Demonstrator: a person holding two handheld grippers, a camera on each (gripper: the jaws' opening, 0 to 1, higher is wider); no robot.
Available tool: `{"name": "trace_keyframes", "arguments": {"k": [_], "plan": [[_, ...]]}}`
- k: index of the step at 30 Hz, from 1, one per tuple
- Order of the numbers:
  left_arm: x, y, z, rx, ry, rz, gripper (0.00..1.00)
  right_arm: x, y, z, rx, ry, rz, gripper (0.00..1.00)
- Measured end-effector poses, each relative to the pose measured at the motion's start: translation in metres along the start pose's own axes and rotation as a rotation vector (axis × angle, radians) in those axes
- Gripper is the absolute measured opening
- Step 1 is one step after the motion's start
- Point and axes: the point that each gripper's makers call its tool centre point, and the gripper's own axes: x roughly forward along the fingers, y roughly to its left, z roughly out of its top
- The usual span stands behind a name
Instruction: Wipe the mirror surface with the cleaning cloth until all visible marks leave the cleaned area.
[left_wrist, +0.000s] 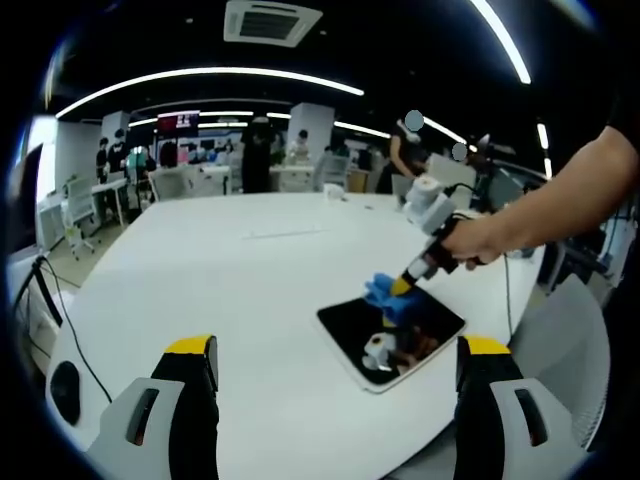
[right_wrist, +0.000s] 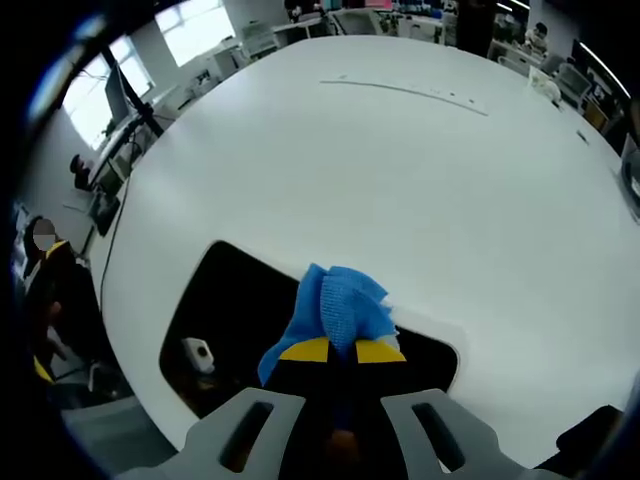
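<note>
Right tongs pinch the blue cleaning cloth onto the mirror for wiping, left tongs spread, idle nearby.

mirror: 1 | blue cloth: 1 | white table: 1 | grippers: 2 — left gripper, right gripper

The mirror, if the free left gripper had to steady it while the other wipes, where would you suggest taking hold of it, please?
Probably the near edge of the mirror, approached low from the left gripper's own side. It lies flat on the white table, so only its thin rim offers a hold, and the right gripper presses the blue cloth at the far end.
</note>
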Motion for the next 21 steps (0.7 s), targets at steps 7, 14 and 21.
{"name": "trace_keyframes", "arguments": {"k": [7,14,21], "plan": [[0.001,-0.002,-0.001,-0.001,0.001,-0.005,1.0,-0.002,0.001,-0.006,0.0,-0.011,-0.002,0.01],[0.005,-0.005,-0.002,0.005,0.009,-0.016,1.0,-0.003,0.002,-0.009,-0.005,-0.012,0.003,0.01],[0.01,-0.005,-0.002,0.014,0.014,-0.025,1.0,-0.006,0.006,-0.017,0.013,-0.003,0.0,0.01]]}}
